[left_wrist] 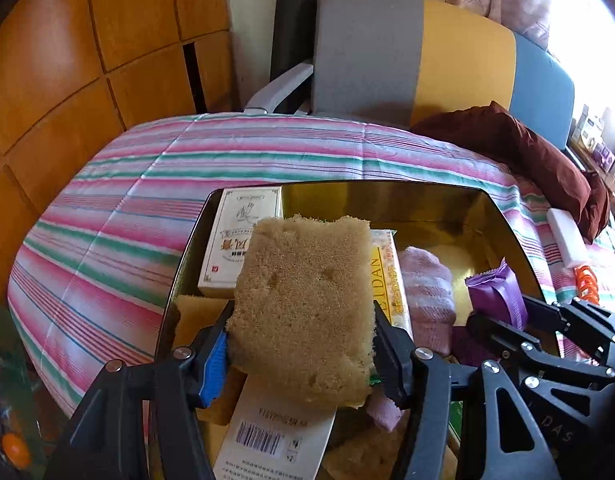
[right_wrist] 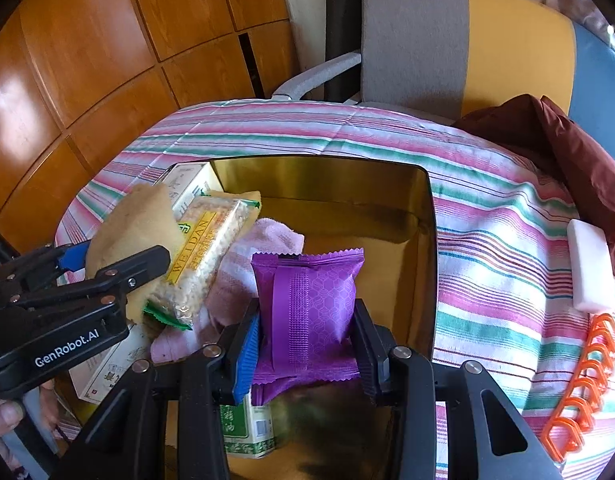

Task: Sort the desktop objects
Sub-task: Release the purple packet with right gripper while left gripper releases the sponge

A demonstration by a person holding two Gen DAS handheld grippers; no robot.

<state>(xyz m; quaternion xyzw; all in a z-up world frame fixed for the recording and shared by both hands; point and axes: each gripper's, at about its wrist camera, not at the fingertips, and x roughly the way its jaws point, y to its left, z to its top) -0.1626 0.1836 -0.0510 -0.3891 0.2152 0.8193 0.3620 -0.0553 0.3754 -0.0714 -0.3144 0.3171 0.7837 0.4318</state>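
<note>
My left gripper (left_wrist: 303, 344) is shut on a tan sponge (left_wrist: 303, 300), held over the gold box (left_wrist: 427, 204) on the striped cloth. Beneath it lie a white carton (left_wrist: 243, 240), a yellow snack bar (left_wrist: 387, 280) and a pink cloth (left_wrist: 427, 292). My right gripper (right_wrist: 307, 340) is shut on a purple packet (right_wrist: 307, 304) above the same gold box (right_wrist: 327, 176). In the right wrist view the left gripper (right_wrist: 119, 264) shows at the left with the sponge (right_wrist: 135, 228), beside the snack bar (right_wrist: 203, 256) and pink cloth (right_wrist: 267, 240).
A white eraser-like block (right_wrist: 587, 268) and an orange chain of clips (right_wrist: 579, 384) lie on the striped cloth (right_wrist: 487, 240) right of the box. A dark red cushion (right_wrist: 567, 148) sits at the back right, a chair (right_wrist: 447, 48) behind, wooden panels (right_wrist: 87, 60) to the left.
</note>
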